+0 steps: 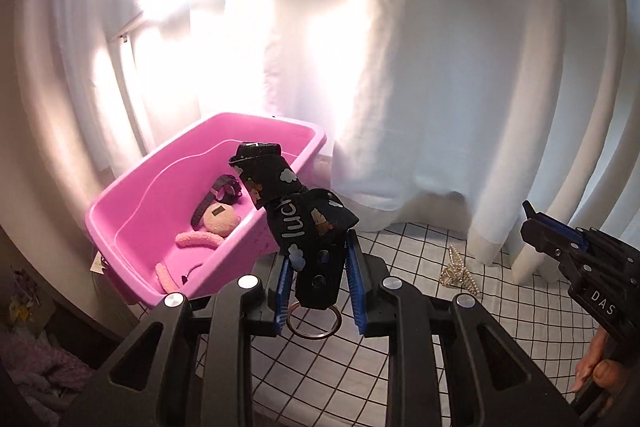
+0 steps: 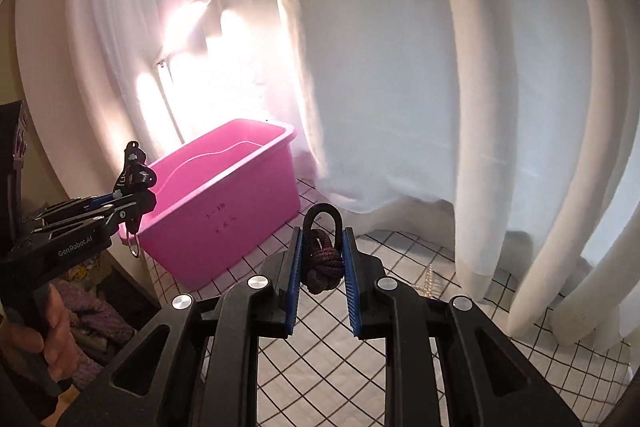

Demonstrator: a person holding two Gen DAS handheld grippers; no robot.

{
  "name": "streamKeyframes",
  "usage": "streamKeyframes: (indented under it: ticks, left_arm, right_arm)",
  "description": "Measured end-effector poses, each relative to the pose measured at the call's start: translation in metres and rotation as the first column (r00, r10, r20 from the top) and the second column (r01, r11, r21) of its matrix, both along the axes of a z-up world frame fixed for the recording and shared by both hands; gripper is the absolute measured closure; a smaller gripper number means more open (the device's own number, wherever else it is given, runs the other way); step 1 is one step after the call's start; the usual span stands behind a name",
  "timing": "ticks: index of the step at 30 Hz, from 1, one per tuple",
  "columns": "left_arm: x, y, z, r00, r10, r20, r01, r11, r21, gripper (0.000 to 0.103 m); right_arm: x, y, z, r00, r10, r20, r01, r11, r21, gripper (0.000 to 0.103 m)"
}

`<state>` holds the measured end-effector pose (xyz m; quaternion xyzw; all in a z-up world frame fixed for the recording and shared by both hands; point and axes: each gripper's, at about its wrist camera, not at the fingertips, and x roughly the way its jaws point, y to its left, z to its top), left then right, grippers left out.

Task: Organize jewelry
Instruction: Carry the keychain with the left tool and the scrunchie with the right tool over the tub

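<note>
My left gripper [image 1: 318,259] is shut on a black printed strap keychain [image 1: 304,223] with a metal ring [image 1: 314,323] hanging below it, held just right of the pink bin [image 1: 132,223]. From the right wrist view the same left gripper [image 2: 136,203] shows beside the bin [image 2: 224,211]. My right gripper [image 2: 322,251] is shut on a dark braided cord knot [image 2: 324,263] with a black loop on top; in the left wrist view that right gripper [image 1: 532,215] appears at the right edge. Inside the bin lie a black watch [image 1: 224,191] and pink plush pieces [image 1: 216,223].
A pearl hair claw [image 1: 456,271] lies on the white checked cloth [image 1: 420,339] near the curtain hem. White curtains [image 1: 440,67] hang close behind the bin. Dark clutter sits low at the left [image 2: 92,315]. A person's hand [image 2: 36,331] grips the left tool.
</note>
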<state>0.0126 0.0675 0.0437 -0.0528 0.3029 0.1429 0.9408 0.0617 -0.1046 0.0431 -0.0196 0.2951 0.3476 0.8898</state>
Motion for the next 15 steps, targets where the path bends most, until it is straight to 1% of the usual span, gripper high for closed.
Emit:
streamKeyframes:
  ticks: [5,8,10,12,15]
  left_arm:
    - [-0.012,0.063,0.023,0.996,0.081,0.028,-0.081,0.996,0.02,0.078]
    - [-0.005,0.102,0.025,0.995,0.096,0.024,-0.097,0.995,0.028,0.078]
    - [0.003,0.127,0.024,0.996,0.088,0.02,-0.089,0.996,0.03,0.078]
    - [0.012,0.151,0.021,0.997,0.082,0.012,-0.082,0.996,0.038,0.078]
    - [0.032,0.186,0.007,0.997,0.068,-0.036,-0.068,0.998,0.002,0.078]
  right_arm:
    - [0.008,0.075,0.026,0.993,0.112,0.047,-0.114,0.993,0.039,0.084]
    - [0.021,0.123,0.033,0.989,0.146,0.037,-0.147,0.988,0.038,0.084]
    - [0.032,0.153,0.031,0.986,0.164,0.006,-0.164,0.986,0.037,0.084]
    - [0.043,0.184,0.026,0.985,0.172,-0.011,-0.172,0.985,0.008,0.084]
    - [0.06,0.222,0.011,0.984,0.165,-0.059,-0.167,0.986,-0.022,0.084]
